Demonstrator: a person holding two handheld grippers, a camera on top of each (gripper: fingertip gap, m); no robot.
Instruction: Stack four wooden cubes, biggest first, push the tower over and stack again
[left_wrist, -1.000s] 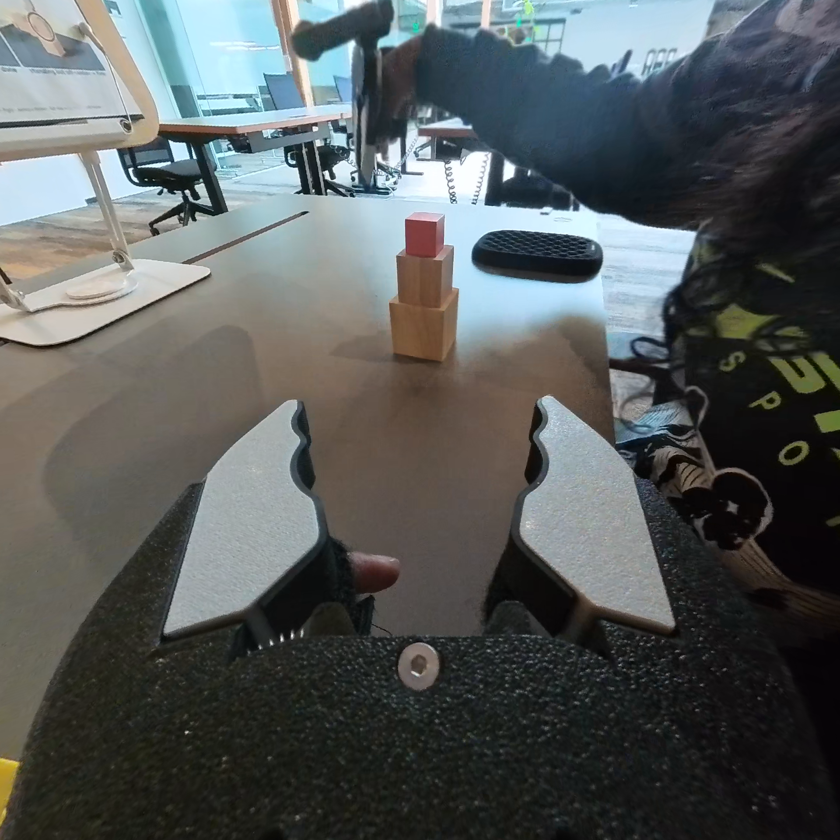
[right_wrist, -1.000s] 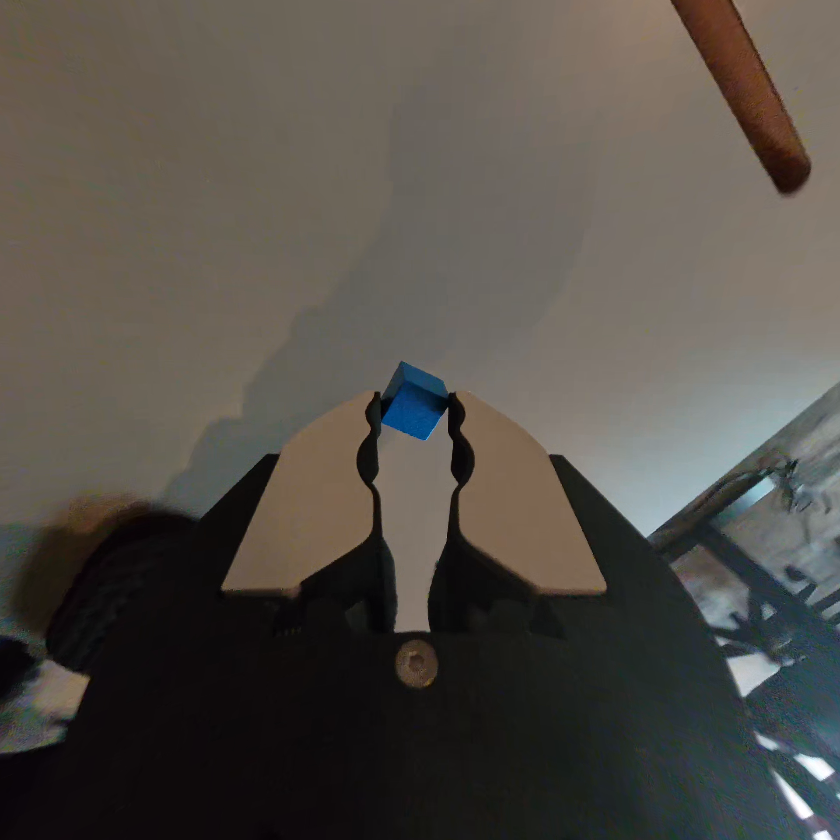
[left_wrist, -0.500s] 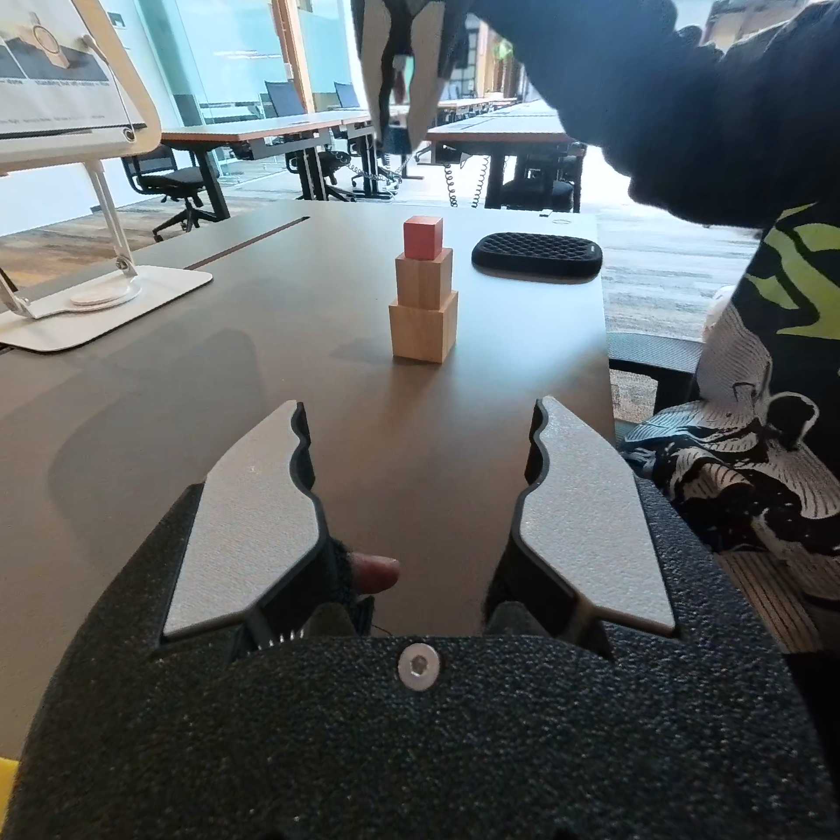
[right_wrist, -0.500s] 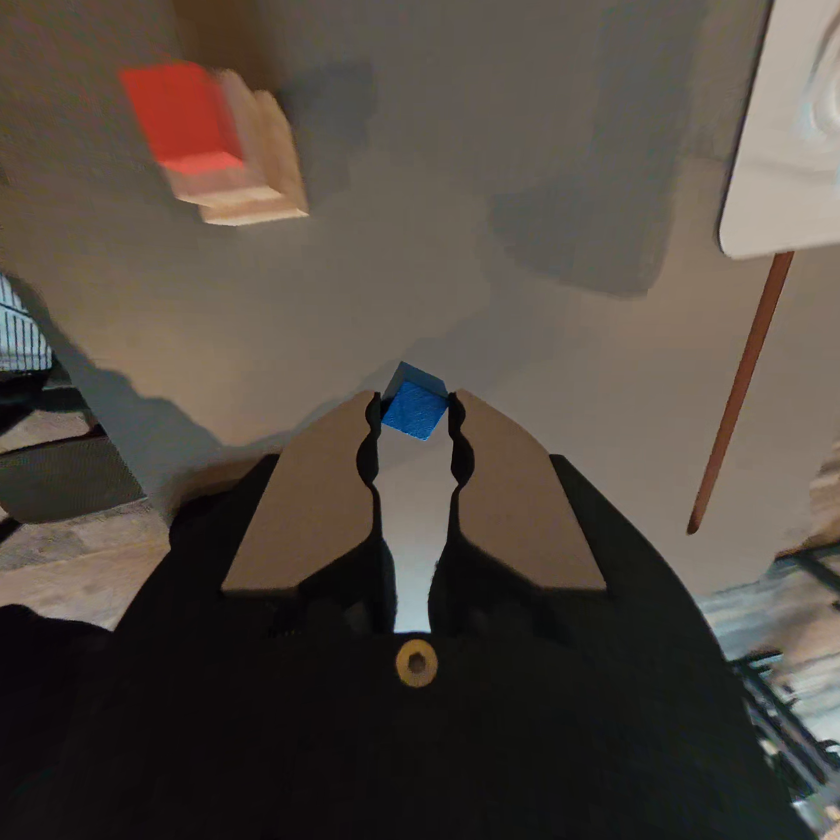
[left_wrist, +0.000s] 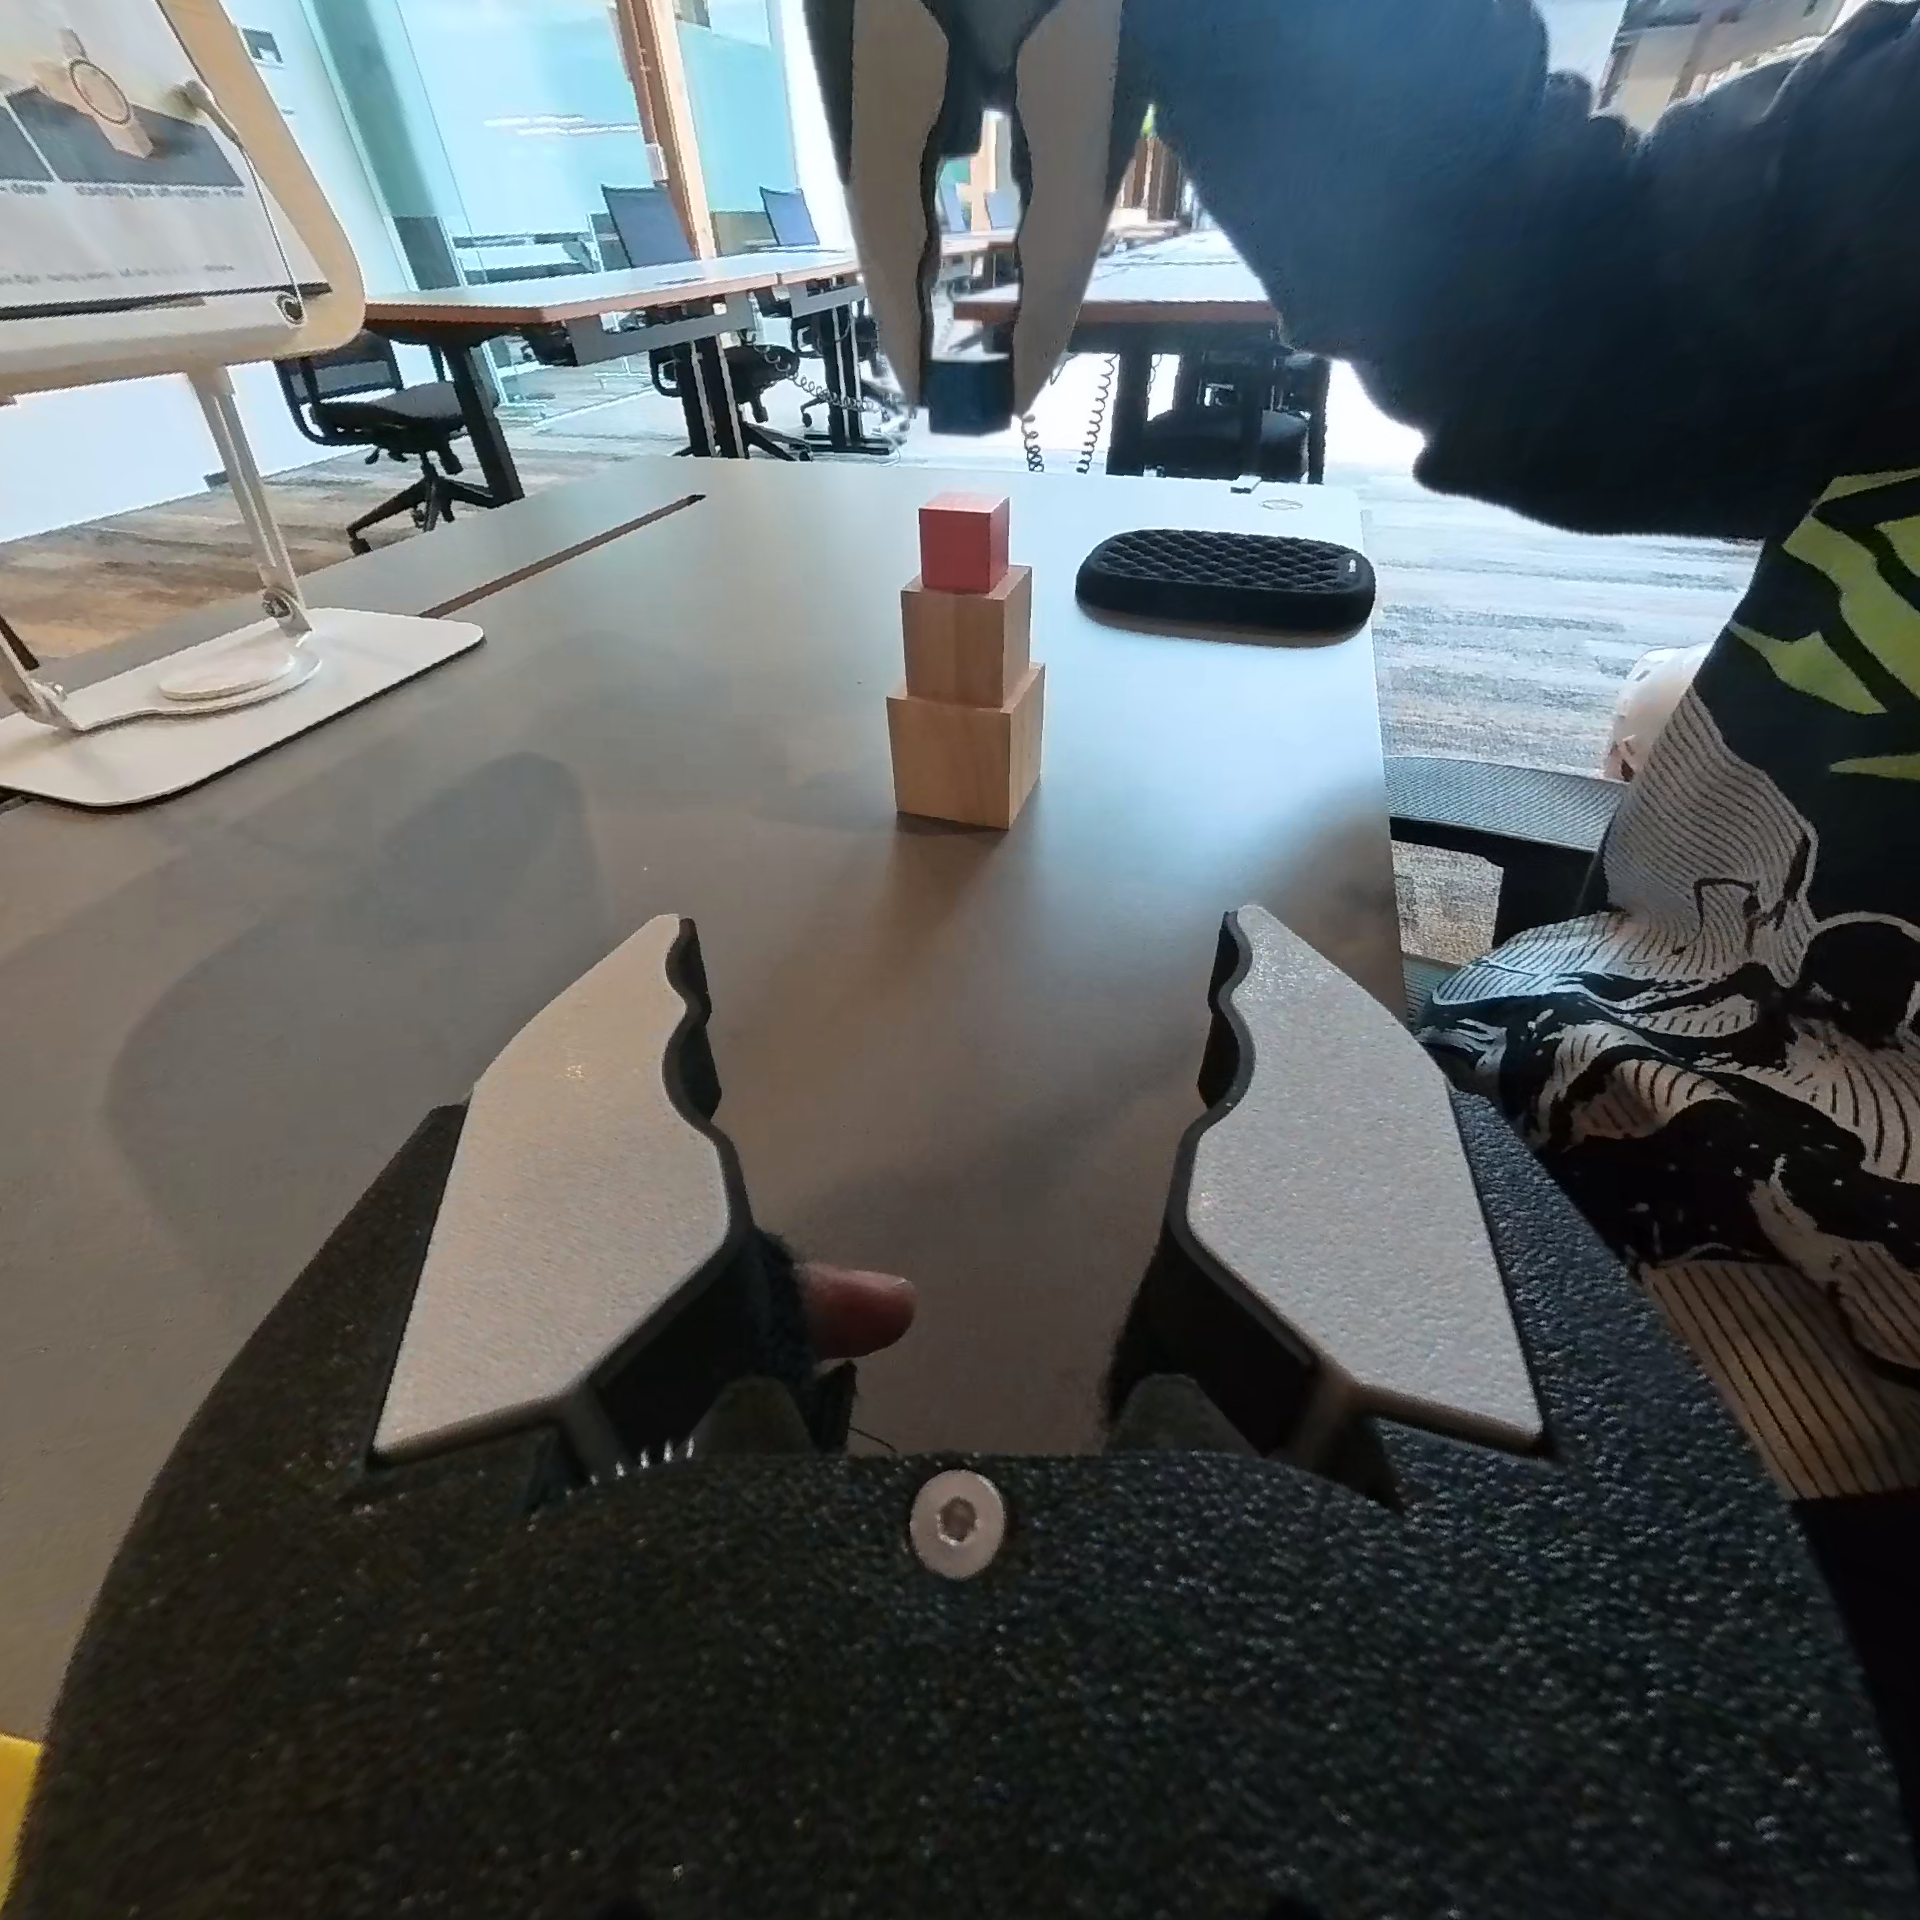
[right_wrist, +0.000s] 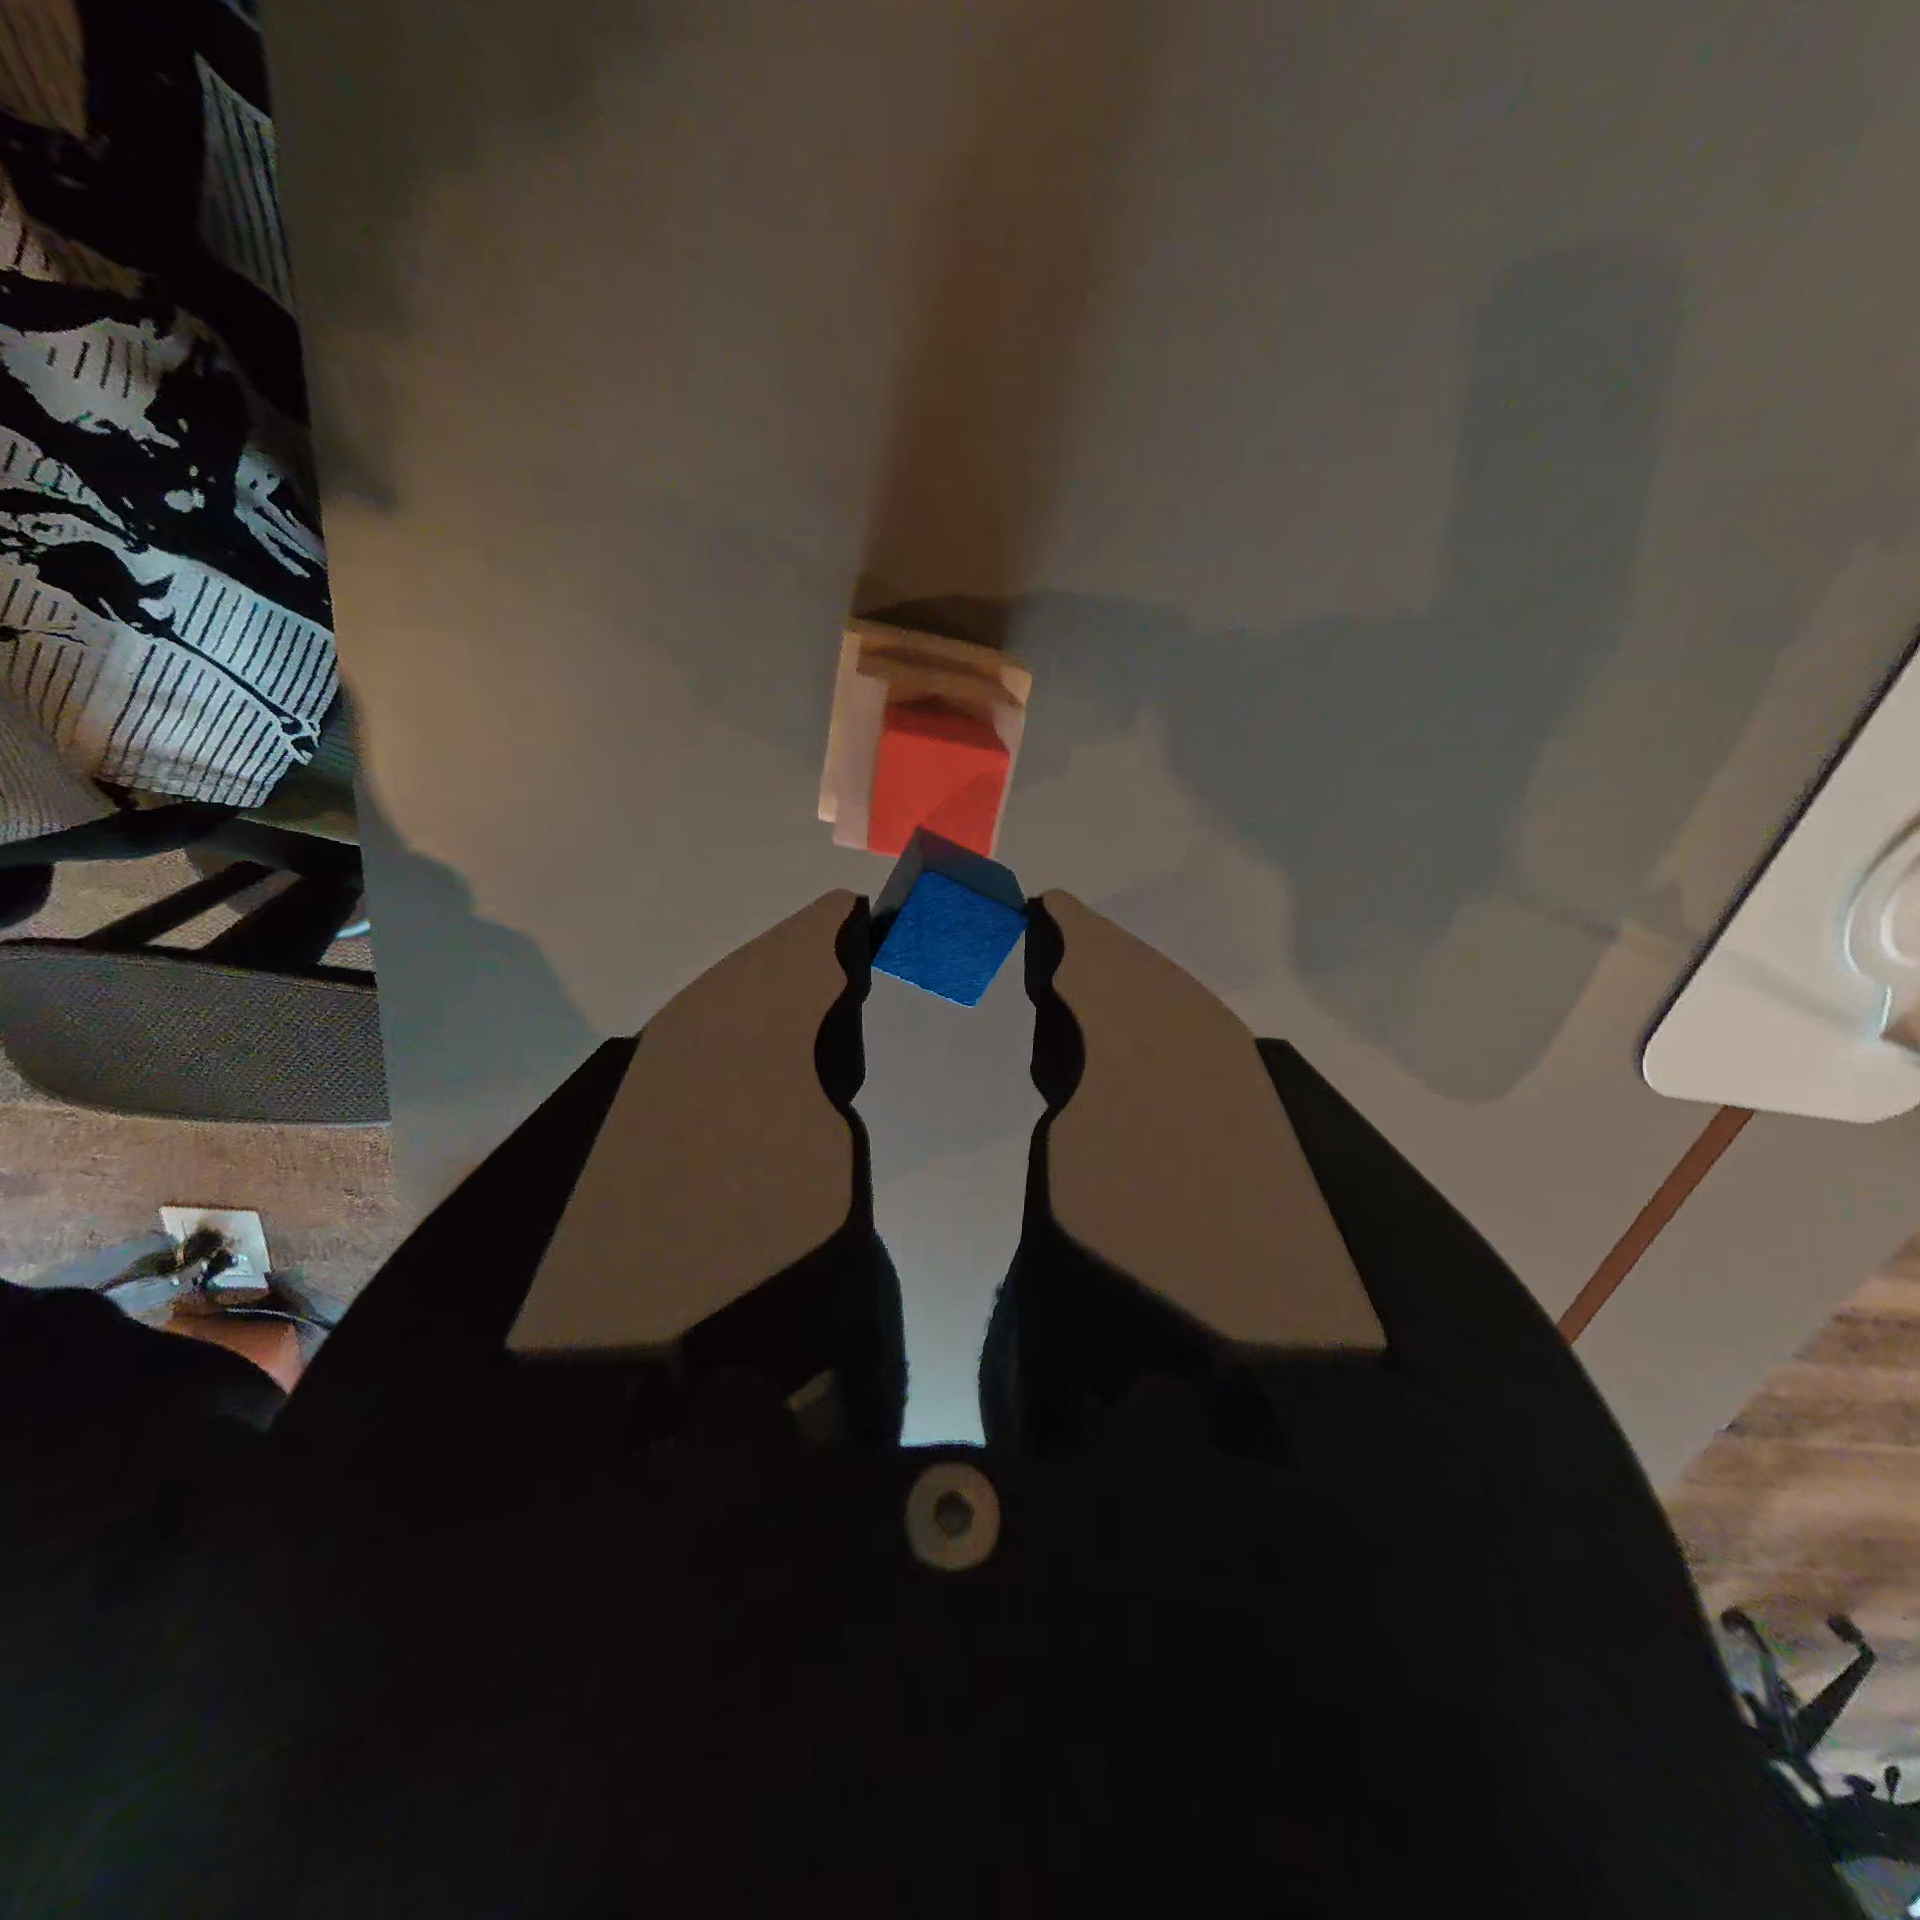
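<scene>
Pinching the small blue cube (right_wrist: 943, 935) at its fingertips, the right gripper (right_wrist: 948, 914) hangs above the red cube (left_wrist: 963, 540) topping the three-cube tower — while the left gripper (left_wrist: 951, 997) rests spread and empty, well clear.

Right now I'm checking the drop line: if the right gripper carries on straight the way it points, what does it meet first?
Probably the red cube topping the tower: the right gripper, shut on the blue cube, points down from above it. The tower sits slightly ahead of the tips, so alignment is uncertain.
</scene>
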